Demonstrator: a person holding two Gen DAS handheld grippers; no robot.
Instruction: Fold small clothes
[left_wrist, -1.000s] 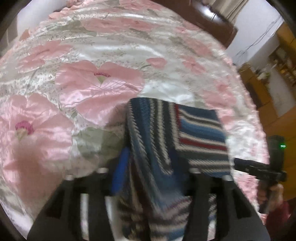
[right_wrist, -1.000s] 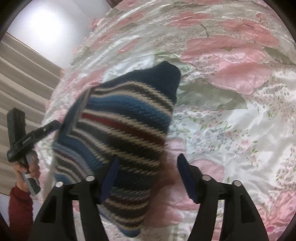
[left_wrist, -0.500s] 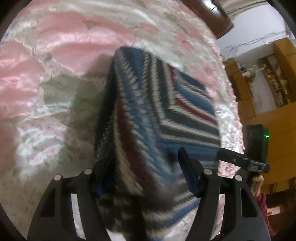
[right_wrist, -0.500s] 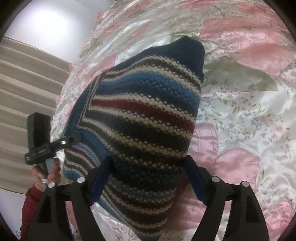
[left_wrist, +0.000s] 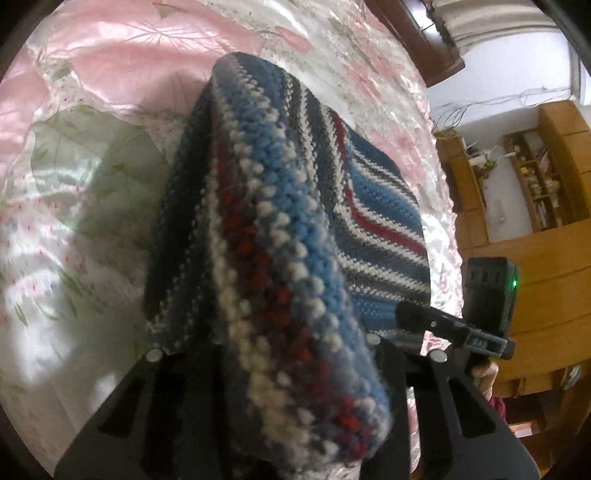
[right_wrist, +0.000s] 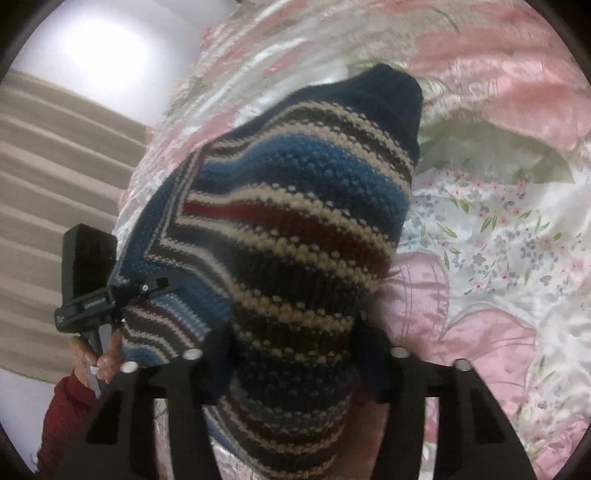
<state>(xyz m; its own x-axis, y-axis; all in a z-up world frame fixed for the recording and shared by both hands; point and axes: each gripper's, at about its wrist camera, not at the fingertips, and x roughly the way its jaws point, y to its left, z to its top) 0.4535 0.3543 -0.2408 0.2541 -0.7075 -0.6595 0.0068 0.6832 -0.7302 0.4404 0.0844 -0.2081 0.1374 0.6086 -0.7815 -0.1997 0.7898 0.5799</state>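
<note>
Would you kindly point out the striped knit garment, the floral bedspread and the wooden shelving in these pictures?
striped knit garment (right_wrist: 295, 236): right wrist view, on its red stripe.
floral bedspread (right_wrist: 498, 236): right wrist view, on a bare small-flowered patch.
wooden shelving (left_wrist: 539, 184): left wrist view, on the cluttered shelves.

One striped knit garment (left_wrist: 280, 236). Two tongs: left tongs (left_wrist: 266, 354), right tongs (right_wrist: 291, 350). One floral bedspread (right_wrist: 498, 229), one wooden shelf unit (left_wrist: 535, 184).
</note>
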